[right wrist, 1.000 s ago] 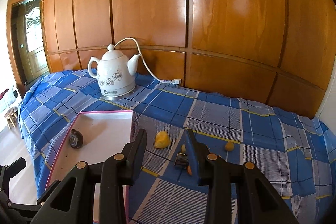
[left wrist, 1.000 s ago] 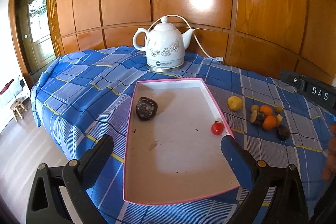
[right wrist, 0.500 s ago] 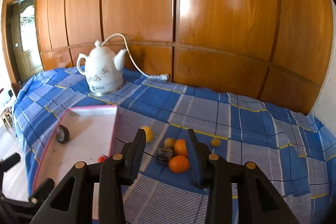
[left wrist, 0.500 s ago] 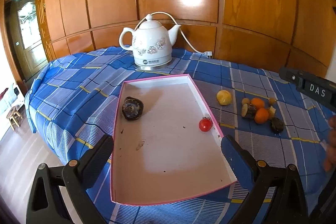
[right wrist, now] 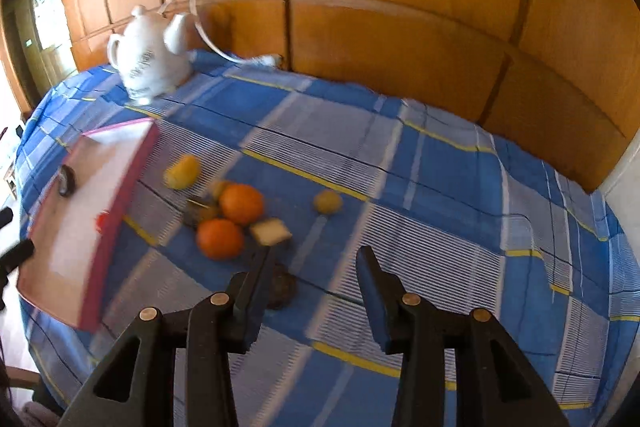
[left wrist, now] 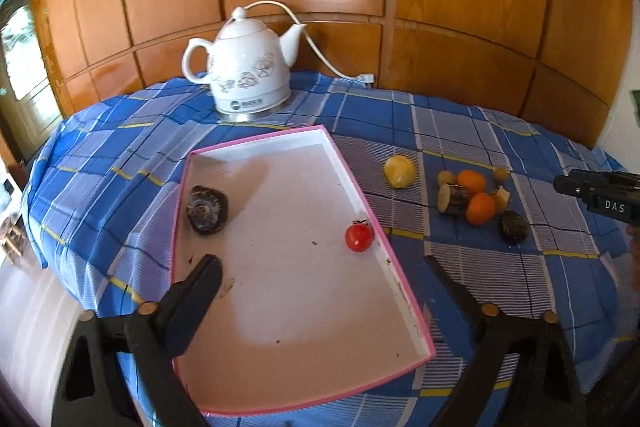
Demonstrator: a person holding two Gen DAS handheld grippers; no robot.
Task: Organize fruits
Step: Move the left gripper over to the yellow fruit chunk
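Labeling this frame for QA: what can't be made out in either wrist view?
- Right wrist view: motion blur smears the small dark piece beside the oranges; its type is unreadable.
- Right wrist view: the right claw's left finger covers part of the dark fruit.
- Left wrist view: right edge cuts off the right claw's body; only "DAS" reads.

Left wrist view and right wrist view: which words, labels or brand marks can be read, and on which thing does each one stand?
"DAS": white letters on the right gripper, at the right edge of the left wrist view.
Logo with small print on the base of the white kettle: too small to read.
Right wrist view: blurred, no readable text.
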